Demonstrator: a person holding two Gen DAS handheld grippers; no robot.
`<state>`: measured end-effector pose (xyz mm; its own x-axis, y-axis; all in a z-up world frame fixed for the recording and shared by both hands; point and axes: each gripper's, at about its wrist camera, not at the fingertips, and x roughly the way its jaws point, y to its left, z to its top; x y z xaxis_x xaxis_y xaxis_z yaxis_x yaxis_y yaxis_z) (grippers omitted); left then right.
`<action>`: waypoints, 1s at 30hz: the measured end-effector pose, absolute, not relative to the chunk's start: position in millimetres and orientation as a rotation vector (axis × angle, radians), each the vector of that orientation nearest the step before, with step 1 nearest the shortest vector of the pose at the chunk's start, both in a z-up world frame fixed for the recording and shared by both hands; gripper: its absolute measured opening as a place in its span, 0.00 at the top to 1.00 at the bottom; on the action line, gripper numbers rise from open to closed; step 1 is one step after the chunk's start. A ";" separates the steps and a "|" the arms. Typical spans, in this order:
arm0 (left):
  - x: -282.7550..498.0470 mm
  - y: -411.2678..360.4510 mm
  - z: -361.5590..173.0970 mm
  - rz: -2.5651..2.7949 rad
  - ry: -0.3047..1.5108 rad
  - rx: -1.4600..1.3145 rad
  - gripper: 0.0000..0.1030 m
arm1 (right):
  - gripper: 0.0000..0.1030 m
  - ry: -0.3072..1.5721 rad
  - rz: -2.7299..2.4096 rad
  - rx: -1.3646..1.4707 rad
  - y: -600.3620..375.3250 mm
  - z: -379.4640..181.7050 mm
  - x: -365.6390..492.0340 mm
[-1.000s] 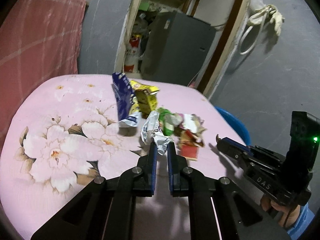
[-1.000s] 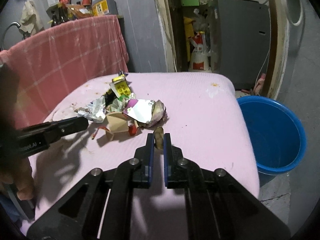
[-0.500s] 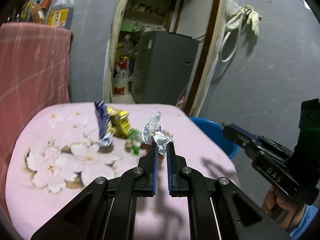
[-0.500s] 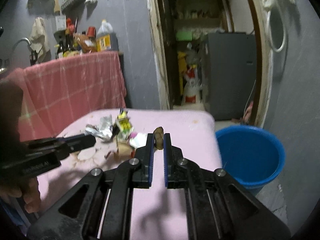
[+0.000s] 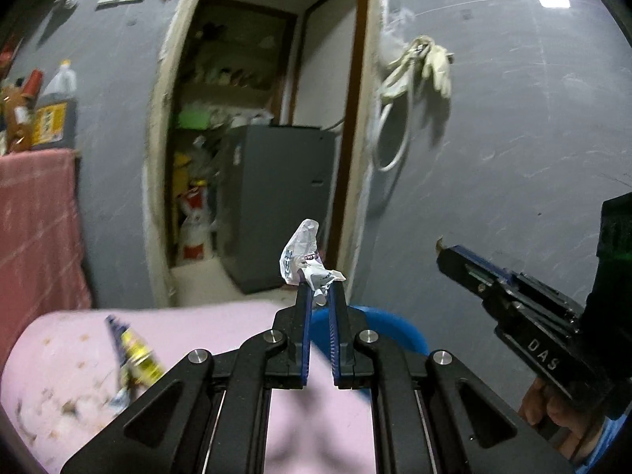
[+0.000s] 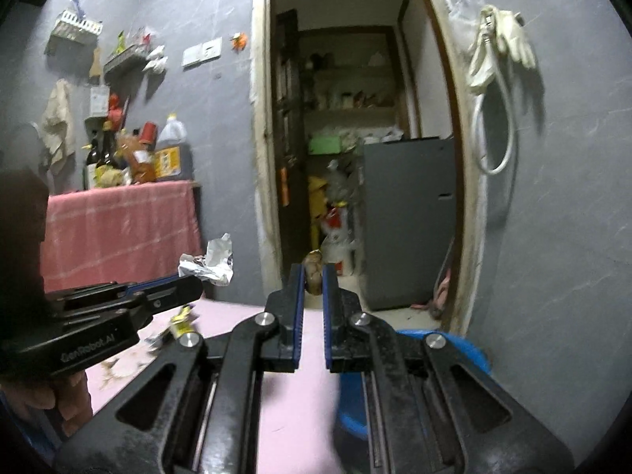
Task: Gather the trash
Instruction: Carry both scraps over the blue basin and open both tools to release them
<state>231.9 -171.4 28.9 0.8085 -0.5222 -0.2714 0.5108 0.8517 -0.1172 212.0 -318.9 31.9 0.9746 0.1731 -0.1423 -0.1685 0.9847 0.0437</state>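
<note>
My left gripper is shut on a crumpled white wrapper, held high above the pink table; the wrapper also shows in the right wrist view. My right gripper is shut on a small brown scrap, also raised. The blue bucket sits below, just past the left fingertips, and low right in the right wrist view. A yellow and blue wrapper and other scraps lie on the table at left.
A pink-covered counter with bottles stands at left. A doorway with a grey cabinet is ahead. White gloves and a hose hang on the grey wall at right.
Both grippers have risen and swung right from the trash pile toward the bucket, each still holding its piece. The table has dropped low in both views.
</note>
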 end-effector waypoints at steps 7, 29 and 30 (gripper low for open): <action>268.6 -214.7 28.1 -0.607 0.317 -0.030 0.94 | 0.92 0.171 0.116 0.066 -360.5 22.3 232.2; 366.4 -276.8 -62.1 -0.634 0.837 -0.011 0.93 | 0.91 0.532 0.071 0.221 -410.4 -86.5 315.7; 369.1 -277.5 -64.7 -0.626 0.850 -0.007 0.92 | 0.91 0.540 0.069 0.225 -411.1 -88.1 316.6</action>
<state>369.1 -277.5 -64.7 0.4927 -0.5185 -0.6989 0.5134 0.8216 -0.2476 316.6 -411.1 -88.1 0.8562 0.1238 -0.5016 -0.0059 0.9732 0.2300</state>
